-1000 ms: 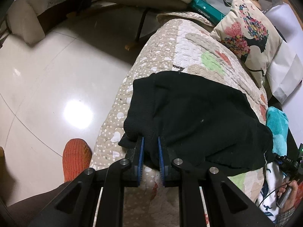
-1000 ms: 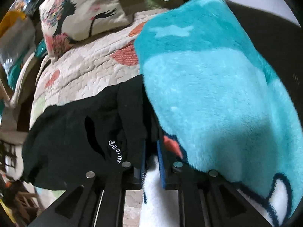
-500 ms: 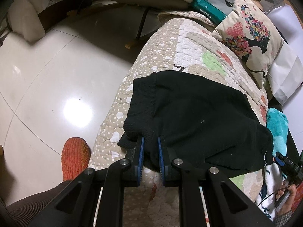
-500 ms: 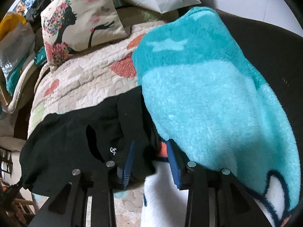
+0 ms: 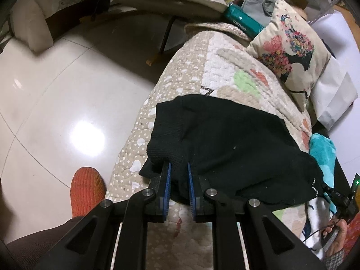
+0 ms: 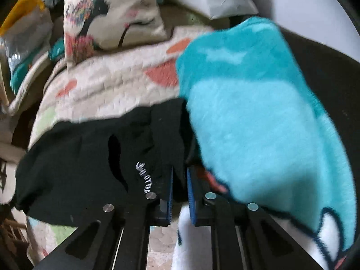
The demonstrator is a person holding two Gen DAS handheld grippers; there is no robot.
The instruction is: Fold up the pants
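Both grippers clamped on black pants (image 5: pixel 227 148) spread over a quilted sofa cover (image 5: pixel 227 72).

We see the quilt largest, pants lying across it, one end by the seat's front edge, the other touching a teal fleece blanket (image 6: pixel 252 112). A floral cushion (image 5: pixel 290 60) sits behind, well apart from the pants. Left gripper (image 5: pixel 178 168) pinches the ribbed hem edge; right gripper (image 6: pixel 180 173) pinches cloth beside the white lettering (image 6: pixel 144 177). An orange slipper (image 5: pixel 86 191) rests on the floor tiles (image 5: pixel 67 103).
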